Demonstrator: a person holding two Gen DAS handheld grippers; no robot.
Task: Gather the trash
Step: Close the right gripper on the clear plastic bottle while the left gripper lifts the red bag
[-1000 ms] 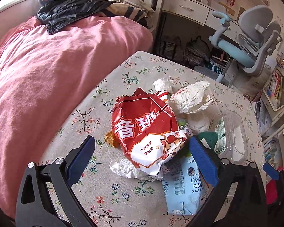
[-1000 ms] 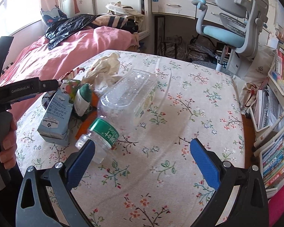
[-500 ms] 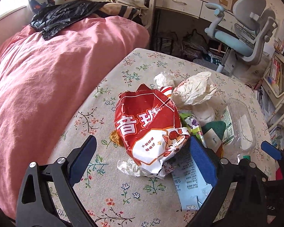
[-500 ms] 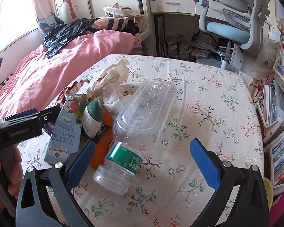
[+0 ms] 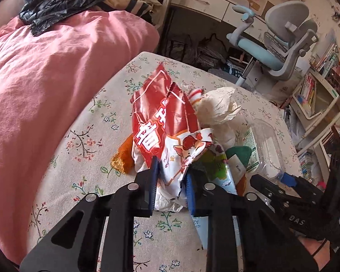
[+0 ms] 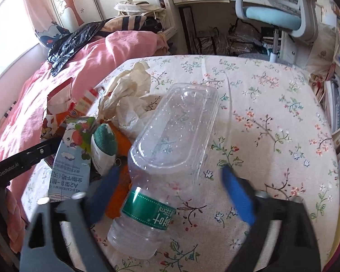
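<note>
A pile of trash lies on the floral tablecloth (image 5: 97, 122). My left gripper (image 5: 171, 180) is shut on the white lower end of a red snack bag (image 5: 161, 117), which stands crumpled up between the blue pads. Beside it lie crumpled white paper (image 5: 217, 106), a blue milk carton (image 6: 72, 158) and an orange wrapper (image 5: 122, 156). My right gripper (image 6: 170, 195) is open, its blue pads on either side of a clear plastic bottle (image 6: 167, 149) with a green label, lying on its side. The bottle also shows in the left wrist view (image 5: 263, 147).
A bed with a pink duvet (image 5: 45, 72) borders the table on the left, with a black plastic bag (image 5: 63, 4) on it. A grey and blue desk chair (image 5: 276, 43), a desk and bookshelves (image 5: 317, 90) stand beyond the table.
My left gripper has closed on the snack bag and pinched it upright. My right gripper has moved forward around the bottle and narrowed its opening.
</note>
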